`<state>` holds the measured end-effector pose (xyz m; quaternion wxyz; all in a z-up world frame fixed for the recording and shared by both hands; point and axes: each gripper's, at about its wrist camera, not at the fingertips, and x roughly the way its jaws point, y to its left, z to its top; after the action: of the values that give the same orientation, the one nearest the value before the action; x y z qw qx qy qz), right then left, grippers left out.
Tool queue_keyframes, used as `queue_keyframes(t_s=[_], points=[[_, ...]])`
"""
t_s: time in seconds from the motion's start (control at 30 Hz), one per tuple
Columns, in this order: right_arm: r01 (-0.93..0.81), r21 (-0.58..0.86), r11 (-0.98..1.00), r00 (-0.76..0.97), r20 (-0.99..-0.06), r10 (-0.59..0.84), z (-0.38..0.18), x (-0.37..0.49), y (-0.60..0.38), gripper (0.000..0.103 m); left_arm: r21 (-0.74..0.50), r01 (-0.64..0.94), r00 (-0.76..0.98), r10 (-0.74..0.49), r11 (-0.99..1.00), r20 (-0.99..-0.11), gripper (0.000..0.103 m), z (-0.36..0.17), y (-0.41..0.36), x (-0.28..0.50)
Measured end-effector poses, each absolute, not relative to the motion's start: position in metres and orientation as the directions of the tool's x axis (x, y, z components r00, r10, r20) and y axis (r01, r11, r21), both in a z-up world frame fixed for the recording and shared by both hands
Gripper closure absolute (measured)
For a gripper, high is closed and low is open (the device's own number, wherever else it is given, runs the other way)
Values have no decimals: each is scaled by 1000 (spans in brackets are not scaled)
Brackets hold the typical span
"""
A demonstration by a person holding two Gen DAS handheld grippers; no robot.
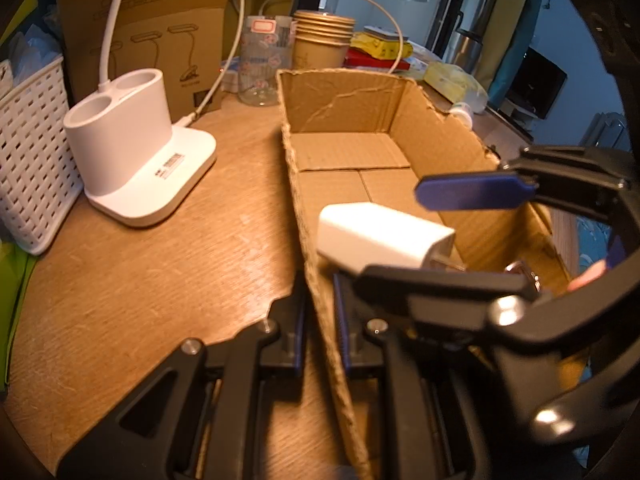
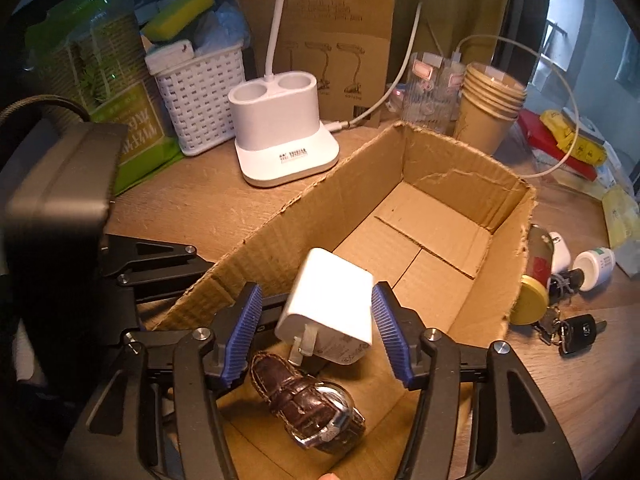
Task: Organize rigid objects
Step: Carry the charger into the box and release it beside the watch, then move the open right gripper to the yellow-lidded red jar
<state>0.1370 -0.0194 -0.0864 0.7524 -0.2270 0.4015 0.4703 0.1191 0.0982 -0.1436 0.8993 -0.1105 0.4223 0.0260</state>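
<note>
Presently the step in hand is the deposit of a white cube-shaped plug-in charger (image 2: 330,312) into the open brown cardboard box (image 2: 472,184) on the wooden surface (image 2: 200,208). The charger sits over the near end of the box, between the blue ribbed pads of the right gripper (image 2: 320,332). Its jaws stand apart, with a visible gap between the left pad and the charger; the right pad lies at the charger's edge, and contact there cannot be confirmed. I judge this a release, not a grasp.

The left gripper (image 1: 320,344) is clamped shut on the near left wall of the box, one pad inside, one outside, steadying it.

Box contents: a wristwatch with a dark brown leather strap (image 2: 312,408) lies on the floor at the near end, just below the charger. The far half of the floor is bare.

Next move, as judged: withdraw the right gripper upward clear of the walls, then go to the items outside the box on the right: a yellow-lidded jar (image 2: 530,300), a black car key (image 2: 576,332) and a small white bottle (image 2: 596,266).

A white woven plastic basket (image 2: 200,96) at far left holds assorted packets.
</note>
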Motion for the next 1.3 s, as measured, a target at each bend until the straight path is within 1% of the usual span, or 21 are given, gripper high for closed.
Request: queue_keyframes(t_s=[0.23, 0.5, 0.97, 1.3], points=[[-867, 44, 497, 261, -810, 526, -80, 146, -37, 43, -174, -140, 642, -44, 975, -765, 89, -144, 98, 118], [-836, 67, 545, 303, -771, 560, -67, 149, -64, 43, -173, -140, 642, -43, 975, -766, 89, -144, 98, 118], [-779, 78, 623, 382, -728, 569, -54, 161, -104, 43, -173, -141, 642, -43, 975, -766, 89, -144, 97, 118], [-702, 76, 708, 461, -710, 532, -59, 190, -126, 42, -173, -141, 642, -43, 975, -766, 89, -144, 97, 118]])
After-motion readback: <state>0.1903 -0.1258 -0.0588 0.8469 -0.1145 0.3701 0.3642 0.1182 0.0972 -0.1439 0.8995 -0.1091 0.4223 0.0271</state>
